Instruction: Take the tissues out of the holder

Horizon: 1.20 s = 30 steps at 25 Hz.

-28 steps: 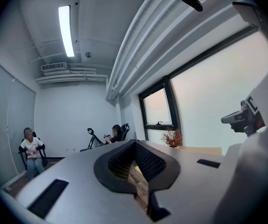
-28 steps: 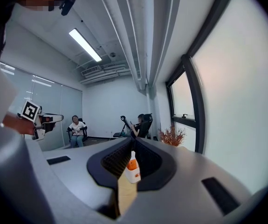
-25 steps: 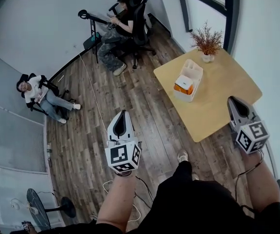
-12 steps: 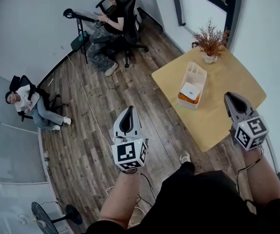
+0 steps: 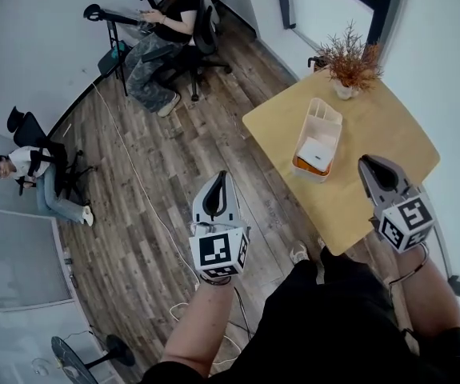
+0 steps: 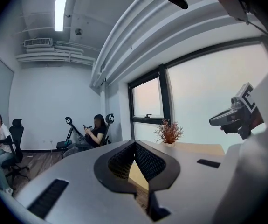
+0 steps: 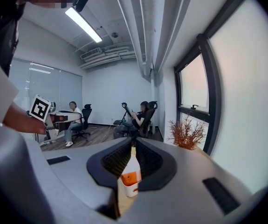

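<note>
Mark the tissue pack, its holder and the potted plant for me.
tissue pack [image 5: 315, 150], head view, white top face
holder [image 5: 324, 112], head view, far white wall
potted plant [image 5: 350, 58], head view, reddish branches

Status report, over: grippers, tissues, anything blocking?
Left gripper and right gripper shut, empty, short of the holder. Tissues inside it on the table, untouched. Path clear; dried plant stands beyond.

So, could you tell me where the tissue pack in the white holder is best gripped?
Likely the tissue pack by its top, coming down from above: the holder is open upward and its walls cover the pack's sides.
</note>
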{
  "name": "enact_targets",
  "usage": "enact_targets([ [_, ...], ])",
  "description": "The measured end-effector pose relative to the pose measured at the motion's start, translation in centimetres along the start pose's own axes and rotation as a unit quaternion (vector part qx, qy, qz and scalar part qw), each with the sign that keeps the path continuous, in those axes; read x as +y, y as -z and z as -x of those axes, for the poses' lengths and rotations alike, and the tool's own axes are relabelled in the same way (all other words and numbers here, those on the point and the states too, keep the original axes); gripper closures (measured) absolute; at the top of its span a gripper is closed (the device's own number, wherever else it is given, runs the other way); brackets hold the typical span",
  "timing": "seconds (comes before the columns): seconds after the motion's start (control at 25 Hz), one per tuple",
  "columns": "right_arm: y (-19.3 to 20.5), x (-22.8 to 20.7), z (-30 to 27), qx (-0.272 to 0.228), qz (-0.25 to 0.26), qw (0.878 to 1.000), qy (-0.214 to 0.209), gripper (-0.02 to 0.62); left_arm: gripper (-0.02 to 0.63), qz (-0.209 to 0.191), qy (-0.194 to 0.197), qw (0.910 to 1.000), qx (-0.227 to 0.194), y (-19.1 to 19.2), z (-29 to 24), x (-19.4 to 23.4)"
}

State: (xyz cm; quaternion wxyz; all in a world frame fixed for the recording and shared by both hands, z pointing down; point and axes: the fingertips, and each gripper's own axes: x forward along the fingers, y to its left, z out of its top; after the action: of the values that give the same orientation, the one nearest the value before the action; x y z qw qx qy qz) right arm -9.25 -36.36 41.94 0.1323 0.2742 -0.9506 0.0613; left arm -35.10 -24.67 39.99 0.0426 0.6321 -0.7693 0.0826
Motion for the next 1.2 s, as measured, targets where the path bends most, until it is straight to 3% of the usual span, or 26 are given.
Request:
enact_targets([
  [0.28,2.8,-0.6,-3.1,0.018,0.001,0.999,-0.034,0.575,0.601,-0.001,-0.008,0.9997,0.022,2.3,-1.9,-0.1],
  [0.64,5.7,0.7,-7.0,0.025,0.024,0.993,-0.111,0.444,0.601,0.005,-0.020,0.9983,0.055,5.6,-4.2,-0.7],
  [0.76,6.9,0.9,-8.1,0.033,0.022,0.991,-0.129,0.379,0.601,0.009,-0.024,0.9978,0.062,6.5,-4.8,-0.8],
  [0.84,7.7,0.9,-8.8,0.042,0.019,0.990,-0.137,0.295,0.601,0.010,-0.026,0.9974,0.066,7.0,-5.2,-0.9],
  [1.0,9.0,1.1,-9.7,0.055,0.010,0.987,-0.150,0.215,0.601,0.010,-0.027,0.9970,0.072,7.7,-5.8,-1.3],
  [1.2,10.8,0.9,-11.0,0.065,0.010,0.985,-0.158,0.212,0.601,0.010,-0.031,0.9960,0.083,8.8,-6.4,-1.6],
])
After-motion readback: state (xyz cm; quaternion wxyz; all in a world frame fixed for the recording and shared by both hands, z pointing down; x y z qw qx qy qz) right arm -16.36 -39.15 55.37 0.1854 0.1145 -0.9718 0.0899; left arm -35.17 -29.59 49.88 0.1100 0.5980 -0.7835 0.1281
